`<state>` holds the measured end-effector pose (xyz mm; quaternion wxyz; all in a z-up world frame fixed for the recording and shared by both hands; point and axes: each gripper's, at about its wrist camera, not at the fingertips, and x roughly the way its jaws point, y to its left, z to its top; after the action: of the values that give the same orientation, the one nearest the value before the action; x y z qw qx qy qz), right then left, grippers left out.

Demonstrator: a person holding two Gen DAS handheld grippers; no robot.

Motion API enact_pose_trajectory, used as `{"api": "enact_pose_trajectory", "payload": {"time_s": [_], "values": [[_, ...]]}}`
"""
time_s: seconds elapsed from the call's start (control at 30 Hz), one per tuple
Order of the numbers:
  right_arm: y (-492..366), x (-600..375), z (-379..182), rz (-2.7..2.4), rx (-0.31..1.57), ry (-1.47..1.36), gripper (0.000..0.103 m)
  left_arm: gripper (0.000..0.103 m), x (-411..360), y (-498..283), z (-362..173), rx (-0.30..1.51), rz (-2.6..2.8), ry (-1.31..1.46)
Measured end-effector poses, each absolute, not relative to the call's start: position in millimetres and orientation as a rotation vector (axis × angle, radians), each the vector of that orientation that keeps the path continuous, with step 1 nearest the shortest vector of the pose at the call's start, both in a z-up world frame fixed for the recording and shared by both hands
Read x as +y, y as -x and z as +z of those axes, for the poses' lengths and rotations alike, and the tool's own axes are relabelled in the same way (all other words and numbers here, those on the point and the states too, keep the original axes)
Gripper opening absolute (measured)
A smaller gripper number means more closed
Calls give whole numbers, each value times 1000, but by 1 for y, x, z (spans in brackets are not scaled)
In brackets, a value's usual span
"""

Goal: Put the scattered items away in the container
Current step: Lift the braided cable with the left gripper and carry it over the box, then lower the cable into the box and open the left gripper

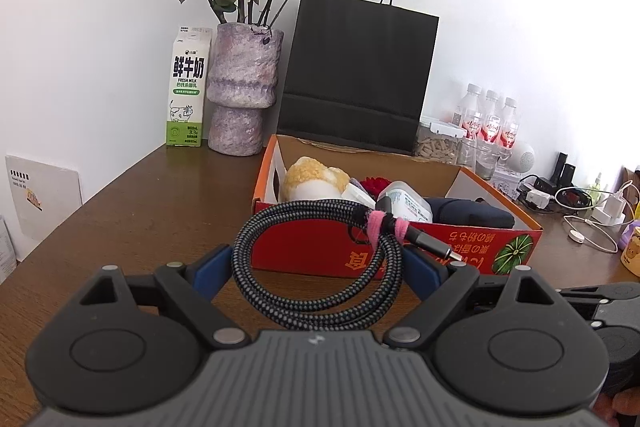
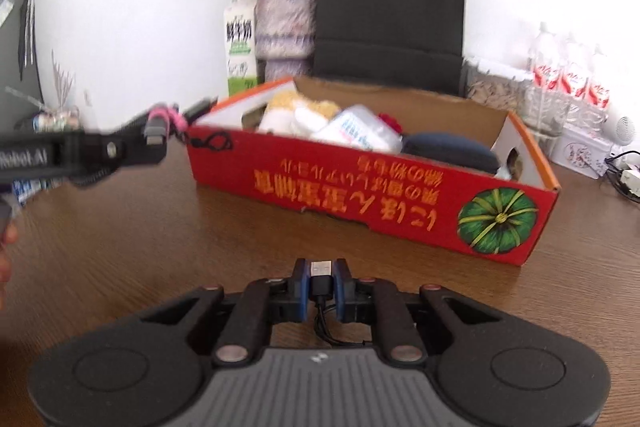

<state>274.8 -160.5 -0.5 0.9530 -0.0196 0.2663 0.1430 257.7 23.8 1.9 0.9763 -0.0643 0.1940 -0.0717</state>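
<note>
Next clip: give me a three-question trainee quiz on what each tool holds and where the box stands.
1. True or false: the braided cable coil already lies inside the red cardboard box.
2. What does the right tool grip? A) a black USB plug B) a milk carton C) a water bottle
3. Fill in: the tie around the coil is ___.

Key: 1 false, the left tool holds it in front of the box; 2 A; 3 pink.
</note>
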Motion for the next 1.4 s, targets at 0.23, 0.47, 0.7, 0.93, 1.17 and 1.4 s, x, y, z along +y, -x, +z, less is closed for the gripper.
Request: {"api": "enact_pose_trajectory", "payload": {"time_s": [0.23, 0.47, 0.7, 0.93, 1.17, 1.4], "values": [[-258, -181, 47, 285, 390, -6, 12, 91, 16, -247, 21, 333, -148, 110], [-291, -189, 97, 258, 269, 29, 12, 91, -7, -273, 64, 253, -173, 77], [-352, -202, 88, 251, 268, -46, 12, 91, -33, -333, 65, 254, -168, 100], [-417, -209, 53, 240, 359, -26, 12, 91, -45, -389, 41, 294, -150, 50], [-442, -208, 33, 223, 400, 5, 12, 91, -51, -417, 21, 306, -116, -8], [-436, -210, 24, 167, 399, -4, 83, 103, -44, -414, 20, 301, -67, 9]]}}
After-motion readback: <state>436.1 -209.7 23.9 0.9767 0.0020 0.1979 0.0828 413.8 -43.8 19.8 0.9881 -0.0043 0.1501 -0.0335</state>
